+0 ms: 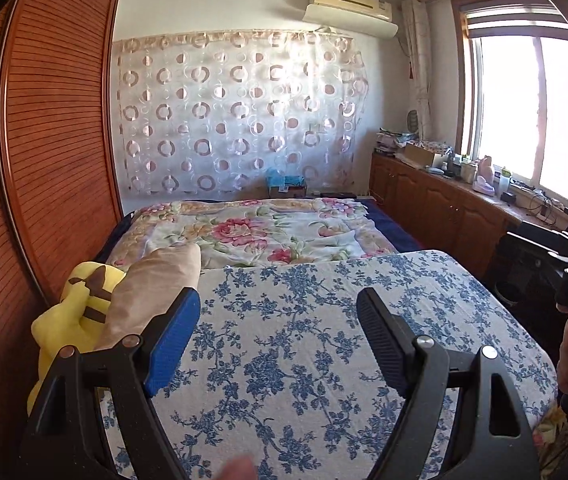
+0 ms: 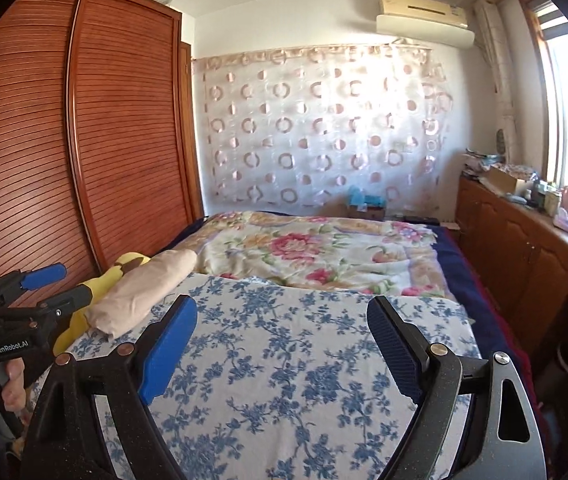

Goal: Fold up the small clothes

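Both the left claw and right claw hover released, nothing between their fingers, over the blue-flowered board. A folded beige garment lies at the board's far left corner, against a yellow plush toy.

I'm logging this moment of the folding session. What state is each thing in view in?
Left gripper: open, nothing between its fingers.
Right gripper: open, nothing between its fingers.
Blue-flowered cloth: spread flat over the board, nothing lying on it.
Beige bundle: rolled up, resting at the cloth's left edge against the yellow plush toy.
Floral quilt: spread on the bed, slightly rumpled.
Wardrobe doors: shut.
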Demonstrator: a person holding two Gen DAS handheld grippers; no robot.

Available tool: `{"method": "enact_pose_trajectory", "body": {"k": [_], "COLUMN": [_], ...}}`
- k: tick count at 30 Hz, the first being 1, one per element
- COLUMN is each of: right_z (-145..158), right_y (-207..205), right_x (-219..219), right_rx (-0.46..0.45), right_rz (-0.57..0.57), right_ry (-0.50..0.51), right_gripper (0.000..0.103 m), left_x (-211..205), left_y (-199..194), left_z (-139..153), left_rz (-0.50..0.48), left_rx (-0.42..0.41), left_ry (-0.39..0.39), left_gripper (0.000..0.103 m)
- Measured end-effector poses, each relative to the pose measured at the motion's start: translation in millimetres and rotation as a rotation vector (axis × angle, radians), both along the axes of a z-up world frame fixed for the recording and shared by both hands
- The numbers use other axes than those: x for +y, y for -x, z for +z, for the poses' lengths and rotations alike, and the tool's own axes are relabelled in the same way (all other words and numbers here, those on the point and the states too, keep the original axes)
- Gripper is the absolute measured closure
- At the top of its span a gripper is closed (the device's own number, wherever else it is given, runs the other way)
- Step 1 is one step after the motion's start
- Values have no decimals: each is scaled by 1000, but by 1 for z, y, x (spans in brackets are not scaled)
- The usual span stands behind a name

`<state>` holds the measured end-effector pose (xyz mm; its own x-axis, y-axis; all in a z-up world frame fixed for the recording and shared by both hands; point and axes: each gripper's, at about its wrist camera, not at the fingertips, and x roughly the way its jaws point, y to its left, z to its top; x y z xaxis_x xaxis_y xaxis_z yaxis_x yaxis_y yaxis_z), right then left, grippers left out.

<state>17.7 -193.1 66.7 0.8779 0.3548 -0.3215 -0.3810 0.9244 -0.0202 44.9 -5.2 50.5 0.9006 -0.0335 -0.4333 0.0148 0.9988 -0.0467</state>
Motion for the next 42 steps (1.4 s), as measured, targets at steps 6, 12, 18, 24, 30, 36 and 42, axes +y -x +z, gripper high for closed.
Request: {"method": "enact_pose_trajectory", "body": {"k": [6,12,18,24,30,36,42], "right_z": [-2,-4,-3,-2,-4,-4,-4], "right_y": [15,15,2,1,-1,-3,-6], "right_x": [9,4,-3,-5,-7,-8,-11], "right_rx": [-6,-5,0,-7,-8,-9,-7], "right_rz": [-16,-22,-26,-29,-30,-25,-24], "right_ry": [-10,-21,-26,-28,-28,-28,-27], "right_gripper": [15,15,15,15,15,15,15], "left_x": [-6,-8,-9,-12,-13,-12,-12], "left_y": [2,4,3,5,7,7,7], "left_z": [1,4,3,5,11,12,10], "left_rz": [-11,-12,-13,-14,-11,-10,-11], "left_rx": [-5,-8,-7,-9,-18,-21,-20], "left_ry": [-4,-6,-7,-7,-4,-5,-6], "left_gripper": [22,22,22,22,22,22,22]}}
